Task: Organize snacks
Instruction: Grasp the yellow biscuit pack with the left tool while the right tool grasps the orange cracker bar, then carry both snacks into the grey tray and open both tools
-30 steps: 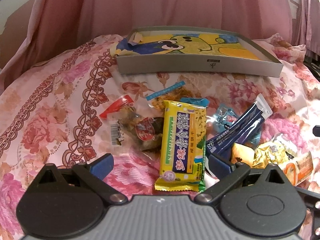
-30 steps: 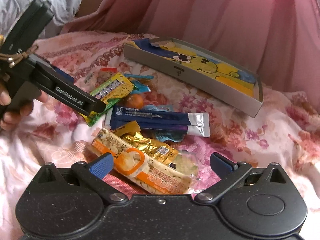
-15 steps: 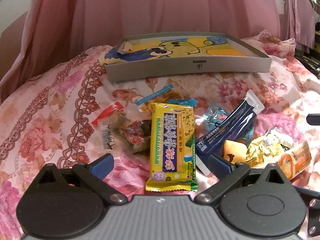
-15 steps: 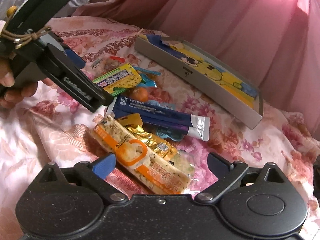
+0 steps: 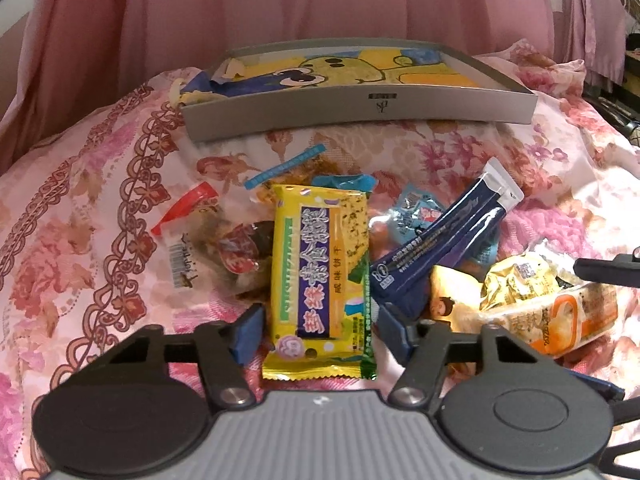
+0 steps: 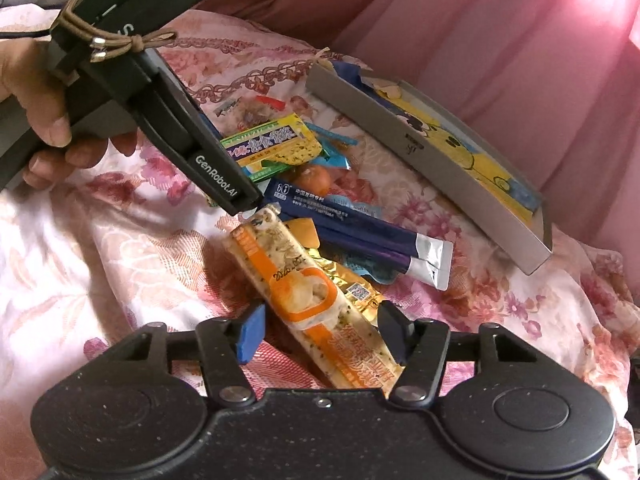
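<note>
Narrowing since a moment ago, left fingers (image 5: pixel 316 326) flanking yellow cracker packet (image 5: pixel 318 272) at 6 o'clock, open, gripping nothing; squeezing mid-width advised. Straddling orange bar (image 6: pixel 316 304) at 6 o'clock, right fingers (image 6: pixel 322 334) likewise open; grey box (image 6: pixel 424 156) waiting at 1 o'clock.

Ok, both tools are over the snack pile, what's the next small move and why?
Probably shut the left tool on the yellow cracker pack: its open pads already flank the pack's near end, and the grey tray behind holds no snacks yet. The right tool likewise straddles the orange bar.
</note>
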Tool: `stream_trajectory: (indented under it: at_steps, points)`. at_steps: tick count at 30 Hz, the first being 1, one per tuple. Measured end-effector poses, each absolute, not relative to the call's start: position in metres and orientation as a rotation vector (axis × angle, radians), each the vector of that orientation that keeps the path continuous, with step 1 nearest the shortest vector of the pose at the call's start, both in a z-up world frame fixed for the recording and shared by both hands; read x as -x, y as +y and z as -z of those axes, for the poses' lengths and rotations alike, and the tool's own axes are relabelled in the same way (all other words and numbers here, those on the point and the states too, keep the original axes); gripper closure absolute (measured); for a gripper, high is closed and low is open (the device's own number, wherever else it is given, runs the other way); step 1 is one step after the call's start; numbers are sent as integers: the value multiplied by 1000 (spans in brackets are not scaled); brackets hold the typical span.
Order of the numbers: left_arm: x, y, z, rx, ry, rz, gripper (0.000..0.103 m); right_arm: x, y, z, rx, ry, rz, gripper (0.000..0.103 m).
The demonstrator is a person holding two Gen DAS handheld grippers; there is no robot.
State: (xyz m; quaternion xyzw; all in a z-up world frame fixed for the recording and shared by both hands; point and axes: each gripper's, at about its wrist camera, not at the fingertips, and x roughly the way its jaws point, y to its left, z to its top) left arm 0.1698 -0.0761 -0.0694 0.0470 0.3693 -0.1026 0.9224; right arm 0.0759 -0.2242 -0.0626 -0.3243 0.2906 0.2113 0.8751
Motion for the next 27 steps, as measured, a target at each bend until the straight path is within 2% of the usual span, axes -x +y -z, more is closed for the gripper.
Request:
stream_trajectory:
  at_steps: [3, 7, 14, 19, 27]
  points:
    - [-175, -81, 68, -104, 771, 203, 38, -76, -221, 66, 704, 601, -429, 45]
    - [-178, -78, 65, -73, 771, 190, 52, -74, -217, 67, 726, 583, -424, 53]
    - [-172, -55, 62, 99, 797, 187, 53, -72, -217, 62, 730, 558, -406, 62]
    - [-156, -53, 55, 117, 794, 181, 54, -69, -214, 62, 768, 517, -354, 68]
    - [-140, -57, 49, 103, 787, 175, 54, -73, -214, 65, 750, 542, -318, 68]
